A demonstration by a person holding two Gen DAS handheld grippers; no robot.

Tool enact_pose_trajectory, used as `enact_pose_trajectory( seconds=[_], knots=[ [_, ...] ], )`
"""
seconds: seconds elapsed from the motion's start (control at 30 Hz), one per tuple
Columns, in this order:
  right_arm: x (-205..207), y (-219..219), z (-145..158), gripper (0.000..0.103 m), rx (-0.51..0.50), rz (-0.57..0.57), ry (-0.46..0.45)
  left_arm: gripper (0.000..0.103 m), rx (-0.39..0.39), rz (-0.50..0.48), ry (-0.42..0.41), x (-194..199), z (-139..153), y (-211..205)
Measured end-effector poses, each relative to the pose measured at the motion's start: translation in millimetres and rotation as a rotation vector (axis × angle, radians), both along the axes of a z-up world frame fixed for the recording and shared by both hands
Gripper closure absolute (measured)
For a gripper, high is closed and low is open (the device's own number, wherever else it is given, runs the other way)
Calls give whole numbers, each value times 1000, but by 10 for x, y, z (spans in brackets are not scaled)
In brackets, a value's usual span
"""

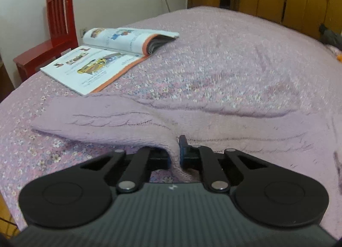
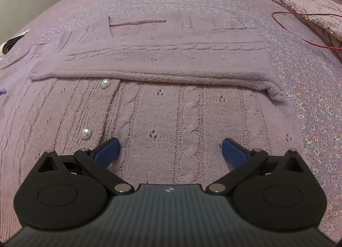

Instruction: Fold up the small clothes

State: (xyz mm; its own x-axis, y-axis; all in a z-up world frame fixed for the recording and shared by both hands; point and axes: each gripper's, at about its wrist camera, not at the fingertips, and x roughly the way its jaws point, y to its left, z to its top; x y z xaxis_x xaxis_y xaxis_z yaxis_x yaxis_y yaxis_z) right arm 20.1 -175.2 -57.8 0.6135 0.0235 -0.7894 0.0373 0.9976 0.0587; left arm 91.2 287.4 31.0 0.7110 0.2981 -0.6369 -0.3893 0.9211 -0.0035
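The open book (image 1: 92, 65) carries printed lines beside its pictures, but they are too blurred to read.

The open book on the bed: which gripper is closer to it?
Left, probably. The left gripper, shut on the cardigan, has the book just beyond it. From the right gripper, only the book's corner shows at the far left edge.

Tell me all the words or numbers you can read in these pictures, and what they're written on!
None can be read for sure.
Open book on the bed: printed lines and coloured pictures, too blurred to read.
Left gripper, shut on the pink cardigan: only a small white logo mark on its body, no letters.
Right gripper, open above the cardigan: the same small mark, no words.
Cardigan and bedspread: no labels showing.
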Motion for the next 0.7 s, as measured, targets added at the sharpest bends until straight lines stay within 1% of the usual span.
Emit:
enact_pose_trajectory(
  seconds=[0.1, 0.2, 0.4, 0.5, 0.7],
  knots=[
    [1, -6, 2, 0, 5, -2, 1, 93, -3, 3, -48, -80, 123, -15],
    [5, -16, 10, 0, 13, -8, 2, 93, 11, -13, -90, -148, 283, -71],
    [-31, 13, 32, 0, 3, -19, -15, 93, 9, -50, -178, -240, 632, -294],
    [-55, 9, 66, 0, 18, -28, -19, 93, 22, -81, -206, -243, 786, -465],
    [-129, -74, 215, 0, 70, -24, -25, 93, 28, -140, -231, -230, 1020, -824]
  ],
)
